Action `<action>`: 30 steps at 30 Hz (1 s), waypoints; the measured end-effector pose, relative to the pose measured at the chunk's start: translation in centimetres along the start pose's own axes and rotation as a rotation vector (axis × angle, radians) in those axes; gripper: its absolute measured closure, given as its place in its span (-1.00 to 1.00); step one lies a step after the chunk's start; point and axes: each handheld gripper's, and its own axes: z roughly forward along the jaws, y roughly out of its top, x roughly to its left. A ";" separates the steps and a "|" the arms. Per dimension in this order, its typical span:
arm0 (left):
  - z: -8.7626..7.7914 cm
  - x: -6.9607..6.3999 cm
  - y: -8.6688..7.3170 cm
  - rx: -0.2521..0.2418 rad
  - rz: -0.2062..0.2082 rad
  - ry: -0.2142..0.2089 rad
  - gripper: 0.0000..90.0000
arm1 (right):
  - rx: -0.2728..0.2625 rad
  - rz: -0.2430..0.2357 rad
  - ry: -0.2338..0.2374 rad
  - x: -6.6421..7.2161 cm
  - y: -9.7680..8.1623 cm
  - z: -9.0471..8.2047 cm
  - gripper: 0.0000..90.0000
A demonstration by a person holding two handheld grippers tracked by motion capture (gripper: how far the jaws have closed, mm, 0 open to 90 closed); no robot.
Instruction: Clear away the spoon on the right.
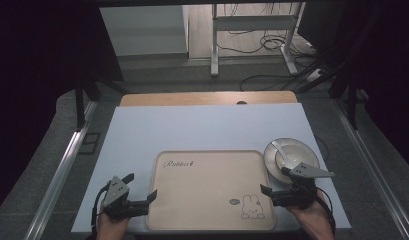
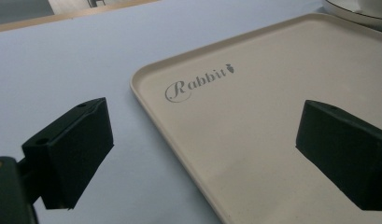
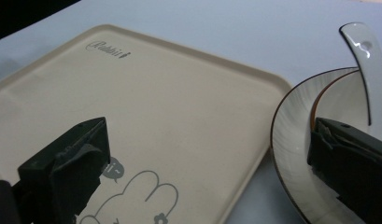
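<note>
A beige tray [image 1: 207,170] with "Rabbit" lettering and a rabbit drawing lies flat at the table's near middle. To its right stands a white plate [image 1: 307,152] holding a bowl with a white spoon [image 1: 278,149] in it. My left gripper [image 1: 140,187] is open at the tray's near left corner, its jaws straddling the tray's left rim [image 2: 179,140]. My right gripper [image 1: 275,184] is open at the tray's near right corner, one jaw above the tray [image 3: 170,116], the other above the plate [image 3: 291,140]. The spoon handle [image 3: 366,70] rises from the bowl.
A white sheet [image 1: 192,130] covers the table, with a wooden edge [image 1: 207,98] at the far side. Metal rails [image 1: 62,170] run along both sides. A metal frame and cables [image 1: 272,45] stand on the floor beyond.
</note>
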 end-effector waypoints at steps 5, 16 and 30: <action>0.0 0.1 0.0 0.002 -0.002 0.004 -0.91 | 0.032 -0.009 0.003 -0.4 0.4 -0.1 -1.00; 0.0 0.0 0.0 0.003 0.001 0.010 -0.91 | 0.046 -0.034 -0.004 -1.2 1.2 -0.7 -0.80; 0.1 0.0 -0.1 0.009 0.005 0.013 -0.91 | 0.056 -0.061 -0.019 -2.8 2.4 -1.4 -0.65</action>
